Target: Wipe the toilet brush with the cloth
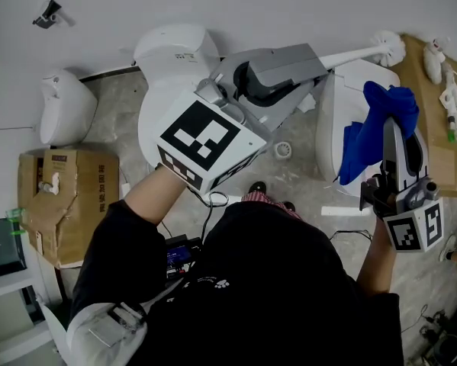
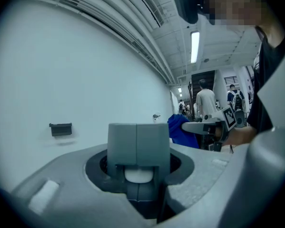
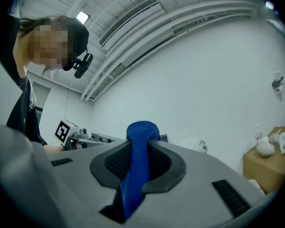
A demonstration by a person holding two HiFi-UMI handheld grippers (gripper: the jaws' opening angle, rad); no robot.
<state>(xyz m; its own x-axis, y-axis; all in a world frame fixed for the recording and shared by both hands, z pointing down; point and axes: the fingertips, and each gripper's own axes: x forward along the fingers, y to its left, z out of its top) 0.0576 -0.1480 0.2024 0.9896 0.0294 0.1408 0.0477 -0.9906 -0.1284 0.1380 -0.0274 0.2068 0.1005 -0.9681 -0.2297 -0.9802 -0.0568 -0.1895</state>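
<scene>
The white toilet brush sticks out level to the right of my left gripper, which is shut on its handle; the bristle head is at the far end. In the left gripper view only the white handle end shows between the closed jaws of the left gripper. A blue cloth hangs bunched from my right gripper, just below the brush head and apart from it. In the right gripper view the right gripper is shut on the cloth, which rises above the jaws.
A white toilet stands behind the left gripper, and a second white fixture is under the brush. An open cardboard box sits on the left. A box at the right carries white bottles. A floor drain lies between the fixtures.
</scene>
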